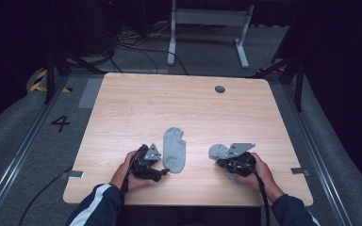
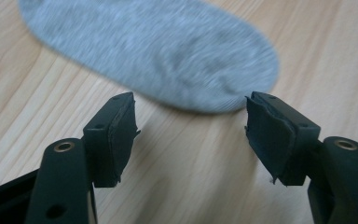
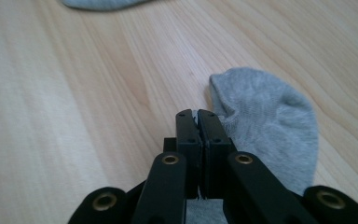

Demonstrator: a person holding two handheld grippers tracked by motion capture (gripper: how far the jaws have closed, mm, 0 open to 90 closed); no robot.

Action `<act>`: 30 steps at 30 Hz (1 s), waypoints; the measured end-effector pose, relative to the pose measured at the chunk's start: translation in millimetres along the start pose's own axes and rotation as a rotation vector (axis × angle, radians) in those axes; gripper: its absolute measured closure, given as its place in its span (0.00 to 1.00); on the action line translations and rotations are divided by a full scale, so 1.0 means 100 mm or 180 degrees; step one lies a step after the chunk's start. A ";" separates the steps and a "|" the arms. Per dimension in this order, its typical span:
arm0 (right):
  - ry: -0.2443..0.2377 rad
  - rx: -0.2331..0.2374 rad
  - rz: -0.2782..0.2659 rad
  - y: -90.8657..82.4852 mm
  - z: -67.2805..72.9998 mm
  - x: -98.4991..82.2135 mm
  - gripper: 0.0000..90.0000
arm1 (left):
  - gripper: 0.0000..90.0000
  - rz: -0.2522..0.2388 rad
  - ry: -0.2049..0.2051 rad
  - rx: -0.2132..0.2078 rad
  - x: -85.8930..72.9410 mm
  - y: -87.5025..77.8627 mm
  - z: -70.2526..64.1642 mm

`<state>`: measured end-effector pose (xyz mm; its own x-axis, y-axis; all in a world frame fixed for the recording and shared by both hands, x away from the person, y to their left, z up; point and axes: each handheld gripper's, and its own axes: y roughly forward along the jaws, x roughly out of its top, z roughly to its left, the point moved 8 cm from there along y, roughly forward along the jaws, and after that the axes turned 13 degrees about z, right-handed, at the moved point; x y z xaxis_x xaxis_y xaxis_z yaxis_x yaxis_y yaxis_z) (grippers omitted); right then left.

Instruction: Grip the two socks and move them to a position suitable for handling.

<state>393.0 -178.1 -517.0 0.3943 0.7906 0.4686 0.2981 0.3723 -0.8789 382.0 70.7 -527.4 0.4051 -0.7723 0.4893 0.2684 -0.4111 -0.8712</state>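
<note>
Two grey socks lie on the wooden table point(image 1: 136, 103). The first sock point(image 1: 174, 149) point(image 2: 168, 56) lies flat near the middle. My left gripper point(image 1: 163, 171) point(image 2: 191, 126) is open just short of this sock's near end, with bare wood between its jaws. The second sock point(image 1: 217, 150) point(image 3: 270, 121) lies to the right, partly under my right gripper point(image 1: 219, 162) point(image 3: 197, 116). That gripper's jaws are pressed together at the sock's edge, and a sliver of pale fabric shows between them. The first sock's tip point(image 3: 102, 3) appears at the top of the right gripper view.
A round cable hole point(image 1: 220, 89) sits near the table's far right edge. A white metal frame point(image 1: 207, 19) and cables stand on the floor beyond the table. A "4" mark point(image 1: 60, 123) is on the floor at the left.
</note>
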 end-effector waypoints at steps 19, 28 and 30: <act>-0.0272 0.0407 -0.0470 -0.46 0.31 0.18 0.99 | 0.37 -0.0141 0.0775 -0.0111 0.83 0.36 -0.65; -0.0269 0.0627 -0.0632 -0.54 0.41 0.23 0.99 | 0.55 -0.0027 0.0920 -0.0196 0.83 0.46 -0.69; -0.0214 0.0660 -0.0680 -0.55 0.38 0.23 0.99 | 0.63 -0.0025 0.0939 -0.0199 0.83 0.45 -0.68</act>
<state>352.3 -161.7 -460.7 0.2811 0.7116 0.6439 0.1816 0.6194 -0.7638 368.1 -44.8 -528.9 0.1293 -0.8725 0.4711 0.2126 -0.4397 -0.8726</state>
